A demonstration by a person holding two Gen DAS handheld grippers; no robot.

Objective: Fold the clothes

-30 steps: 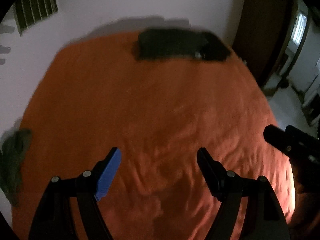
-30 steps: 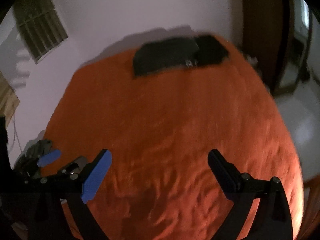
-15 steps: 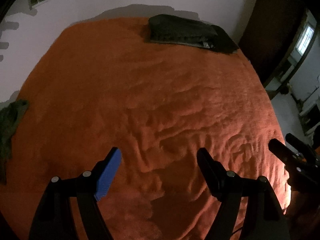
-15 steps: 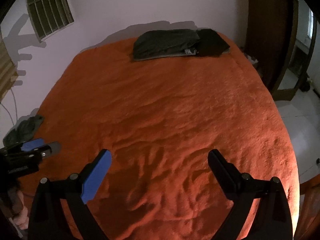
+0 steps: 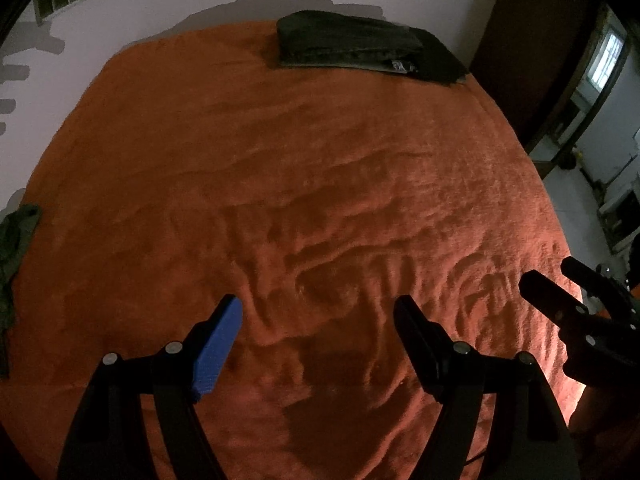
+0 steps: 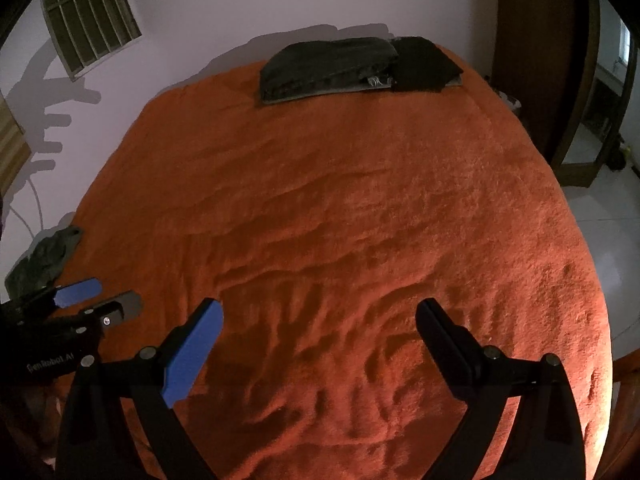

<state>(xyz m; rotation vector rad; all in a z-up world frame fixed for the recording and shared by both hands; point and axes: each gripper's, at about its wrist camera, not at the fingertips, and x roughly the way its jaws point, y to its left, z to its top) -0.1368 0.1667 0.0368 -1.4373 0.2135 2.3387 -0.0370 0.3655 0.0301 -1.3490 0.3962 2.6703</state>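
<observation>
An orange blanket (image 5: 320,160) (image 6: 340,200) covers the bed, and both grippers hover above its rumpled near part. My left gripper (image 5: 318,312) (image 6: 104,296) is open with nothing between its fingers. My right gripper (image 6: 320,308) (image 5: 552,276) is also open and empty, to the right of the left one. A folded dark green garment (image 5: 352,44) (image 6: 328,66) lies at the bed's far edge, with a folded black one (image 5: 436,60) (image 6: 424,64) touching its right side. A crumpled green garment (image 5: 16,240) (image 6: 44,258) lies at the bed's left edge.
A pale wall runs behind the bed, with a barred window (image 6: 90,8) at the upper left. A dark wooden door frame (image 6: 560,80) and a tiled floor (image 6: 616,216) lie beyond the bed's right edge.
Both grippers have sunk closer to the orange blanket. Their jaws stand as wide as before, and the clothes have not moved.
</observation>
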